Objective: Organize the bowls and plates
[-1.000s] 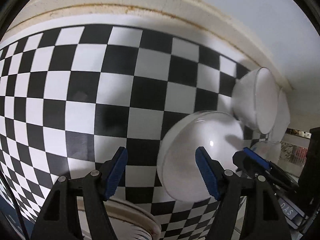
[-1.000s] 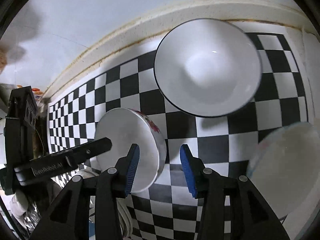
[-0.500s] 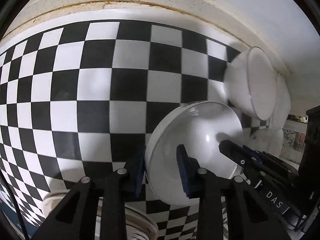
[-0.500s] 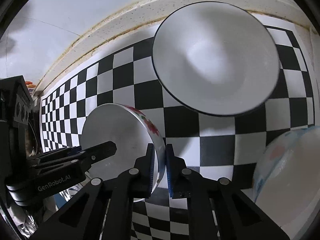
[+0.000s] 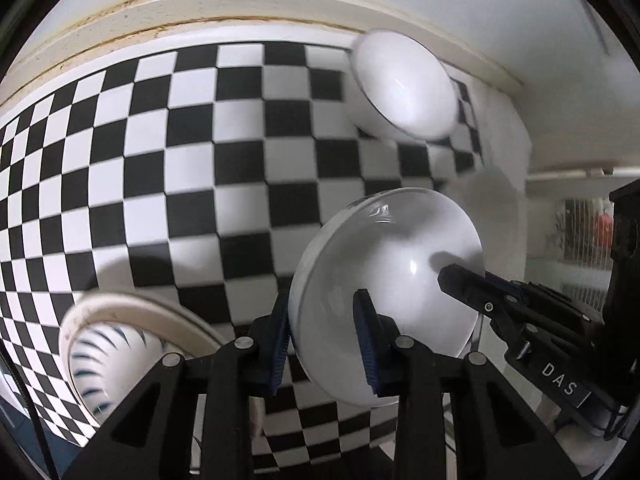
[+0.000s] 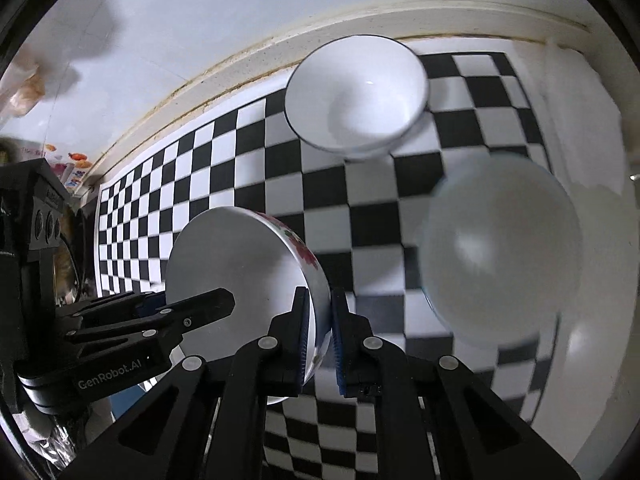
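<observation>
The left gripper (image 5: 322,340) was seen clamped on the rim of a white bowl (image 5: 396,280), one blue pad outside the wall and one inside; its jaws had just been closing, with the rim between them. The right gripper (image 6: 319,332) was clamped on the opposite rim of the same bowl (image 6: 236,264), where a red flower pattern was visible on the outer wall. The bowl was held tilted, above a black-and-white checkered surface (image 5: 200,168).

A second white bowl with a dark rim line (image 6: 356,92) was noted upright near the back edge of the surface, by the cream ledge (image 5: 240,4). A third, larger bowl (image 6: 500,248) was recorded, blurred, to the right in the right wrist view. A striped bowl (image 5: 104,352) was observed at the lower left in the left wrist view.
</observation>
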A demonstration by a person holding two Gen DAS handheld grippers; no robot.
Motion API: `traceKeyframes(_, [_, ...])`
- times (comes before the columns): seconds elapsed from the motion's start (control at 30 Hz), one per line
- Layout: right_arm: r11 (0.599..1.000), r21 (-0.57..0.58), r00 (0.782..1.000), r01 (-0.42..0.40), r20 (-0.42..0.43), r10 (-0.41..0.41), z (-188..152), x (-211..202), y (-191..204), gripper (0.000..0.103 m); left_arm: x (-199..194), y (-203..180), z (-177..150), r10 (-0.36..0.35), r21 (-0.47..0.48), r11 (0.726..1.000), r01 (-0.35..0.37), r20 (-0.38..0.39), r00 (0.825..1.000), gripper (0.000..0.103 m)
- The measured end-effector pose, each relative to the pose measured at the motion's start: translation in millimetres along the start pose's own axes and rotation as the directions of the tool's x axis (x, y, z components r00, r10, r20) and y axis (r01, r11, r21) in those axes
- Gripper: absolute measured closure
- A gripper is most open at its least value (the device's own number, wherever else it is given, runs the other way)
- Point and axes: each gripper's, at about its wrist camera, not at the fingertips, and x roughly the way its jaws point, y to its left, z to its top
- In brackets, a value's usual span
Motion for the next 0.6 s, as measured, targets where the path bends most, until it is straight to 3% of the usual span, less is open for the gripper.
traceKeyframes(0.27, [1.0,0.025,1.0,0.003,-0.015,-0.003,-58.8,-15.5,-19.8,0.091,17.3,-22.4,-47.2,-0.012,0.046,0.999,0.014,-0.057,0.998,0.075])
traceKeyframes(0.6, [0.998,0.055,0.997,0.001,-0.073,0.003,-121.4,-0.4,-42.6,0.091,48.9,-35.8,-84.8,0.022,0.087,0.996,-0.011,-0.122,0.992,0.075])
